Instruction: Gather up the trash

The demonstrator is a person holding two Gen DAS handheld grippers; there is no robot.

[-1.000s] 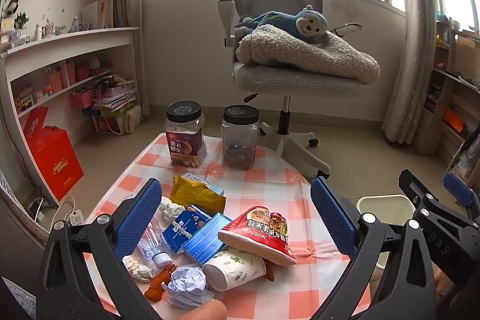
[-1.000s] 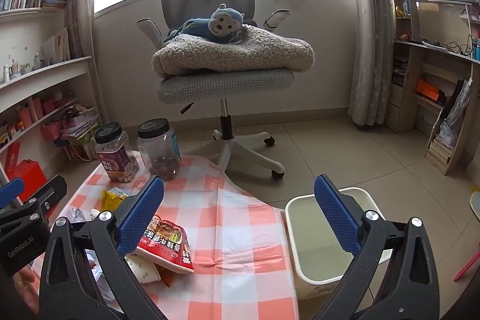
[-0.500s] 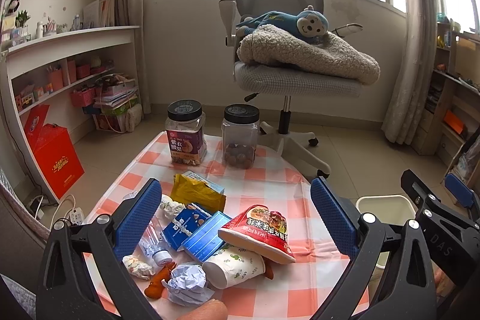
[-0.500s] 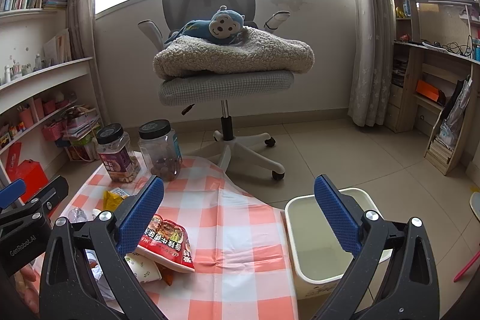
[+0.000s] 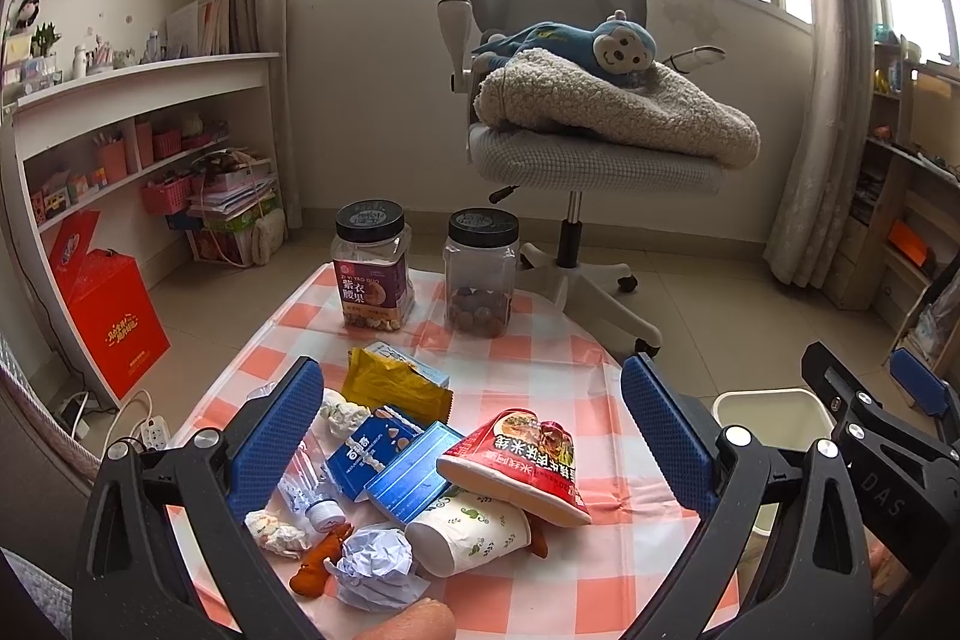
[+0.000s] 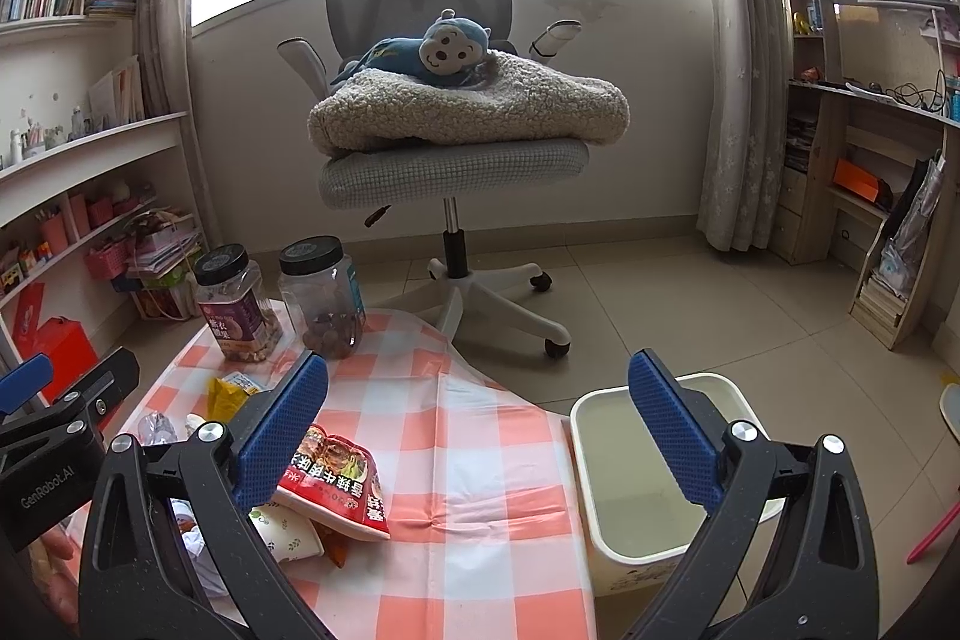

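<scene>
Left claw [image 5: 471,427] gaped wide, empty, above the trash heap: crumpled paper [image 5: 375,568] nearest, red snack bag [image 5: 522,460] between its fingers. Right claw [image 6: 477,427] also wide, empty; bin [image 6: 654,484] under its right finger.

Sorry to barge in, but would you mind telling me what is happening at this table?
A person is about to clear trash off the checked table. The left hand-held gripper hangs open over the litter pile: red snack bag, paper cup, crumpled paper. The right hand-held gripper is open too, holding nothing. The white bin beside the table looks empty.
</scene>
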